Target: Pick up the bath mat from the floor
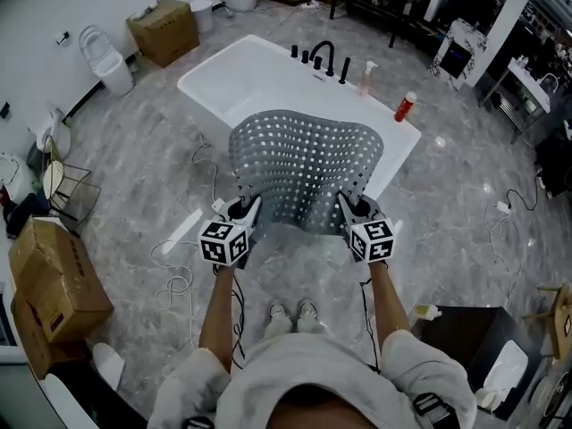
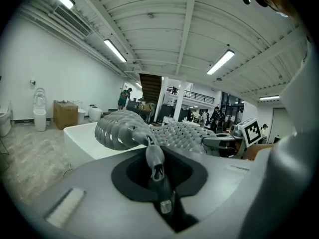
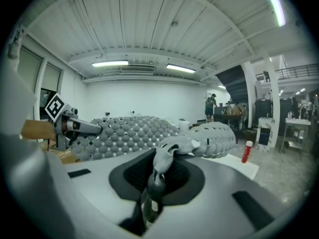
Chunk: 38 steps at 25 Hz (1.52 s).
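Mat: grey, perforated, held up off the floor, arching toward the tub.
Left hand-held gripper: clamped tight on the mat's near left corner.
Right hand-held gripper: clamped tight on the near right corner.
Hidden: tub's near rim; whether the mat's far edge touches it is unclear.
Gripper views only: the bunched mat edge pinched between the jaws.

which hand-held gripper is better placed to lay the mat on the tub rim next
Right, probably. Both are shut on near corners of the bath mat, but the right hand-held gripper sits beside the near rim of the bathtub; the left hand-held gripper hangs over floor.
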Each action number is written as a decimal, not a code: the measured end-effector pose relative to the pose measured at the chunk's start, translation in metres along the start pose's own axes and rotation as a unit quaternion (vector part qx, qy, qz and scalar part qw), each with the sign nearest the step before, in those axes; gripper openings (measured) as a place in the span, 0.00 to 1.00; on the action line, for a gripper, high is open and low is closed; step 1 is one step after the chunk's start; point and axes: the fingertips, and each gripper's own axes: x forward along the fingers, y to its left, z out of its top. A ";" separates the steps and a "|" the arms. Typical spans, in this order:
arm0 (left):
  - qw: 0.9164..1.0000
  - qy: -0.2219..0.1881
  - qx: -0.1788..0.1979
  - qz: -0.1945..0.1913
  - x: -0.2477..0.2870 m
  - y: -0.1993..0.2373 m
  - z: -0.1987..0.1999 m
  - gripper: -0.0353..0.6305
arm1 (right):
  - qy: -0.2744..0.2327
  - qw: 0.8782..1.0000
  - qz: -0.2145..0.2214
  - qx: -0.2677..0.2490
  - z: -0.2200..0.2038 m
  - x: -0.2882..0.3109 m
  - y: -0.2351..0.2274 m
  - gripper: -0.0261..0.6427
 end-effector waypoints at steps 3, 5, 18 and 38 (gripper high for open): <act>1.000 -0.003 -0.003 0.005 -0.007 -0.003 0.005 0.12 | -0.004 1.000 -0.001 0.000 0.006 -0.006 0.003 0.11; 1.000 -0.007 -0.004 0.007 -0.011 -0.005 0.007 0.12 | -0.009 1.000 -0.001 -0.001 0.011 -0.010 0.006 0.11; 1.000 -0.013 0.005 0.002 -0.019 -0.019 0.011 0.12 | -0.022 1.000 -0.006 -0.003 0.019 -0.026 0.014 0.11; 1.000 -0.010 -0.009 -0.002 -0.015 -0.014 0.006 0.12 | -0.008 1.000 -0.005 -0.006 0.013 -0.020 0.016 0.11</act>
